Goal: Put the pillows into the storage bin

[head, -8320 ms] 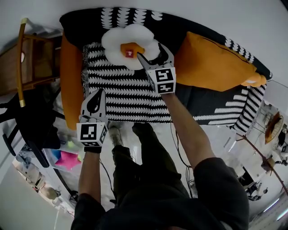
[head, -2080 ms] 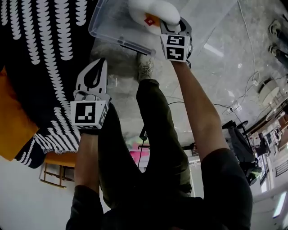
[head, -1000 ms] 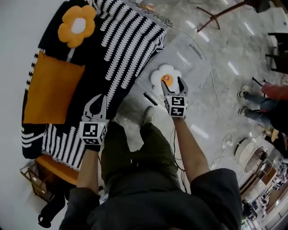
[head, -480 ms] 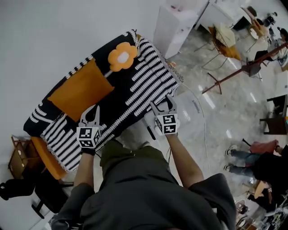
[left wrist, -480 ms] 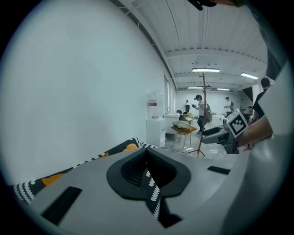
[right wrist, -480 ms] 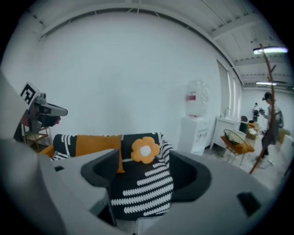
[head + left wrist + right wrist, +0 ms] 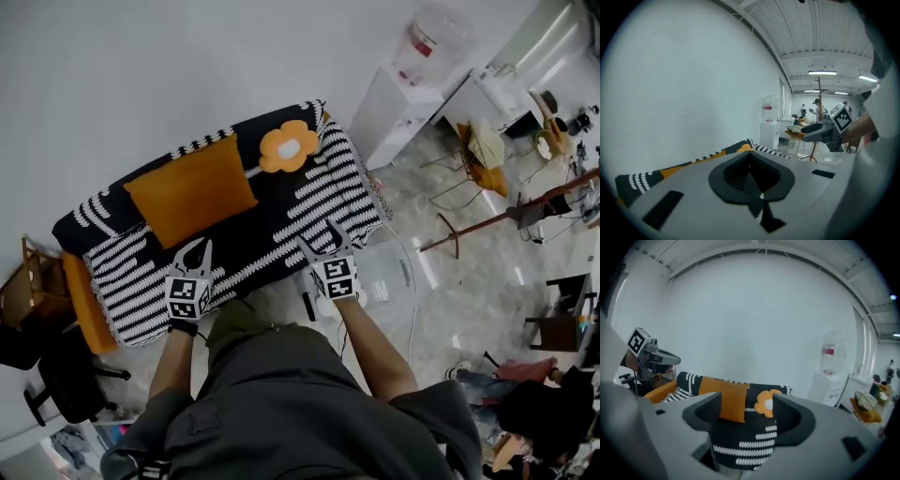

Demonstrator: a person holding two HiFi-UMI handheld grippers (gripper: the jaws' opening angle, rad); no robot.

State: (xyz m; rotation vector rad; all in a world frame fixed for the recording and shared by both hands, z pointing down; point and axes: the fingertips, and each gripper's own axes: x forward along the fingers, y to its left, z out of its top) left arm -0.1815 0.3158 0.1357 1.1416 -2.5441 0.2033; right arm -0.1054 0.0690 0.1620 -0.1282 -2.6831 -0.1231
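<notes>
While both grippers hang empty before the sofa, two orange pillows lie on it and the bin stands on the floor.

Pressed together with nothing between them are the jaws of the left gripper [image 7: 202,246]; those of the right gripper [image 7: 322,239] are spread wide, also around nothing, and its own view shows the sofa draped in a black throw with white leaf pattern [image 7: 281,211] through the gap. On that sofa the rectangular orange pillow [image 7: 192,192] lies against the back, and the orange flower-shaped pillow with a white centre [image 7: 289,147] lies near it, toward the end by the white cabinet [image 7: 394,103]. The clear plastic storage bin [image 7: 394,270] stands on the glossy grey floor [image 7: 469,281] just beside the sofa's front corner, partly covered by the right gripper; its contents cannot be made out.
</notes>
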